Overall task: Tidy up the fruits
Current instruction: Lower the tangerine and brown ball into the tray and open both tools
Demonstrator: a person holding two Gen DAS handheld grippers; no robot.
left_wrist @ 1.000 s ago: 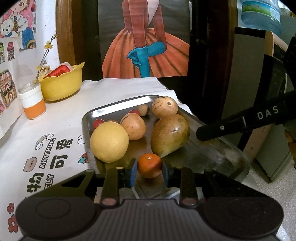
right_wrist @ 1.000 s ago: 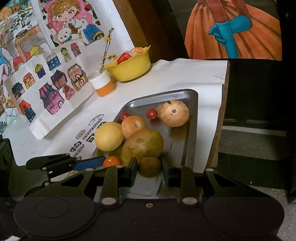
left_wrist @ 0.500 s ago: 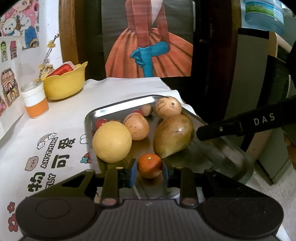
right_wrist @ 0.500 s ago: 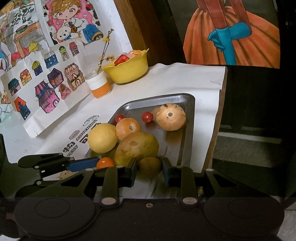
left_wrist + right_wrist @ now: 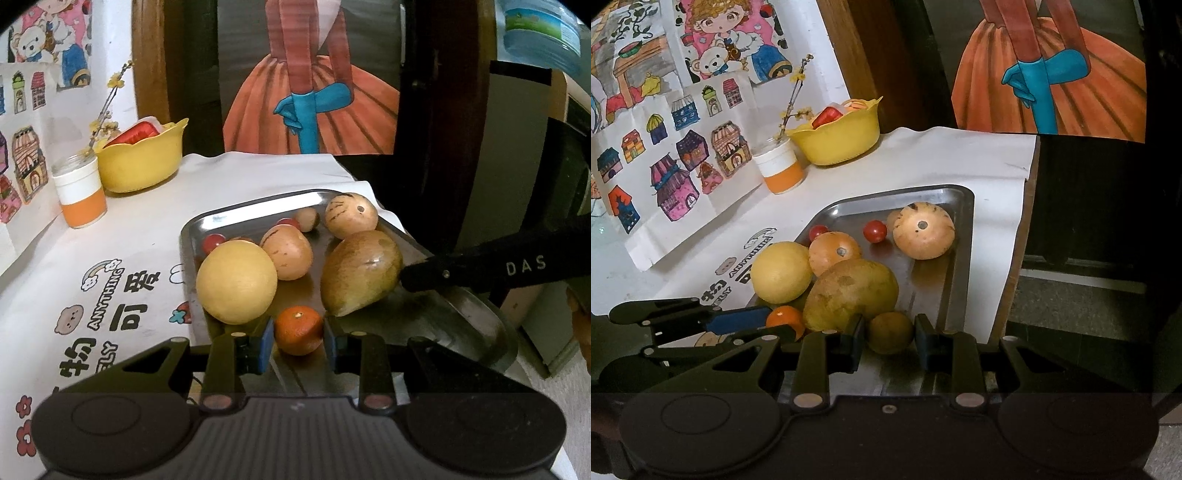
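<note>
Bracketing fruit: both grippers sit at the near end of a rectangular shiny metal tray (image 5: 255, 206), each with a small fruit between its fingers.
Far left: an orange-and-white plastic cup (image 5: 79, 194) with a twig stands beside a yellow scalloped plastic bowl (image 5: 144, 166) on the white printed tablecloth (image 5: 122, 236).
Tray, left part: a large round pale-yellow fruit (image 5: 236, 282) rests against the tray's left wall; behind it lie a smaller peach-coloured round fruit (image 5: 288, 253) and two red cherry tomatoes (image 5: 874, 231).
Left gripper (image 5: 298, 340): jaws partly apart, blue pads flanking a small round orange mandarin (image 5: 298, 330); whether the pads press on it I cannot tell.
Tray, middle: a big brownish pear-shaped fruit (image 5: 360, 273) lies just beyond the mandarin; a tan round striped fruit (image 5: 351, 216) sits at the far corner.
Right gripper (image 5: 889, 343): jaws partly apart around a small dull olive-yellow round fruit (image 5: 890, 332) at the tray's near edge; contact unclear.
</note>
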